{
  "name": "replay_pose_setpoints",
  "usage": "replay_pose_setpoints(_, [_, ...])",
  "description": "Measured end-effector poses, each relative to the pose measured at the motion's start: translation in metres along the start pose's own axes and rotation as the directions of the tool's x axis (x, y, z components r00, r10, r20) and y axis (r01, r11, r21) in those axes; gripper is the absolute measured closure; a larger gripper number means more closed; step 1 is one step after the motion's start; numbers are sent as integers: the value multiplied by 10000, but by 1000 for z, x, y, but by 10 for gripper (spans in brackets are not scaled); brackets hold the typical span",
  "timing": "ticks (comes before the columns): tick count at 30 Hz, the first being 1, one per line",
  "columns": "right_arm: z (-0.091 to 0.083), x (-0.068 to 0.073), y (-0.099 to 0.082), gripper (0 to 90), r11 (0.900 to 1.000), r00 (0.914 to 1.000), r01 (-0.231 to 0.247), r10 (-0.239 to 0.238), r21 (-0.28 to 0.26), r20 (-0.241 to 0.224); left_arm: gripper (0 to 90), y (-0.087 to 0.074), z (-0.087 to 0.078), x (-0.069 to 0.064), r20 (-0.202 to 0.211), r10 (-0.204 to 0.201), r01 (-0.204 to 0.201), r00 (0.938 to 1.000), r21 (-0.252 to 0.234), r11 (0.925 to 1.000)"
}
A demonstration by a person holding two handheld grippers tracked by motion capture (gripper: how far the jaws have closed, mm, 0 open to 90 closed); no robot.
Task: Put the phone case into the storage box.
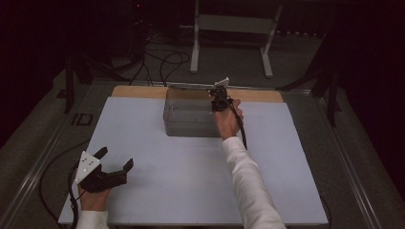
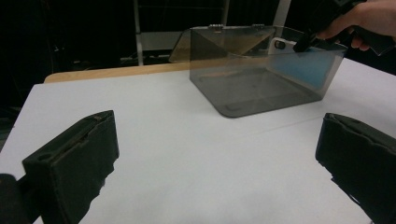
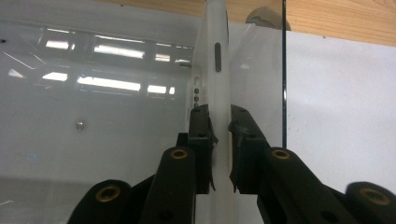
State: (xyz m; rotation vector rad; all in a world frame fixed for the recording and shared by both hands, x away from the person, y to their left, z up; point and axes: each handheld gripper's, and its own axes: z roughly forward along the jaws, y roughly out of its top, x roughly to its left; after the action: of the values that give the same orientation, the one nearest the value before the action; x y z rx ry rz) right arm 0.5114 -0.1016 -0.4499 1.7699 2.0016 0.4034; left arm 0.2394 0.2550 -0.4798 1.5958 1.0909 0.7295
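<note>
A clear smoky plastic box (image 1: 188, 119) stands at the back middle of the white table (image 1: 191, 181). My right gripper (image 1: 219, 102) reaches down into its right end, shut on a thin white phone (image 3: 215, 60) held edge-on between the jaws (image 3: 219, 116). Seen through the box wall (image 2: 252, 84), the phone (image 2: 280, 45) shows a camera lens and a blue face. My left gripper (image 1: 114, 158) rests near the table's front left corner. It stands open (image 2: 219, 140) with nothing between its wide-spread jaws and points toward the box.
The box lid (image 2: 224, 35) leans back behind the box. A wooden board (image 1: 138, 91) edges the table's far side. Beyond it are a metal stand (image 1: 196, 43) and cables (image 1: 167, 62) on the floor.
</note>
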Motion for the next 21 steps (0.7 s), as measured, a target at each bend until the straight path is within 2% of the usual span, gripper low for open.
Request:
replay_pose_setpoints(7, [0,-1,0,788,9999,9998,53,-51,98,-167,3,0,0,0,8,-11,11,10000,7,10000])
replay_pose_setpoints(14, [-1,1,-1,771,9997,9997,190,-189,131,-124,2,0,1,-1,9,6,-6,10000,20,10000])
replay_pose_setpoints(17, [-2,2,-1,740,9992,9992,380,-379,92,-114,2,0,1,-1,6,-8,8,10000,16,10000])
replay_pose_setpoints(21, [-6,5,-1,702,9963,9962,863,-863,-29,90,2,0,1,-1,3,-5,5,10000,17,10000])
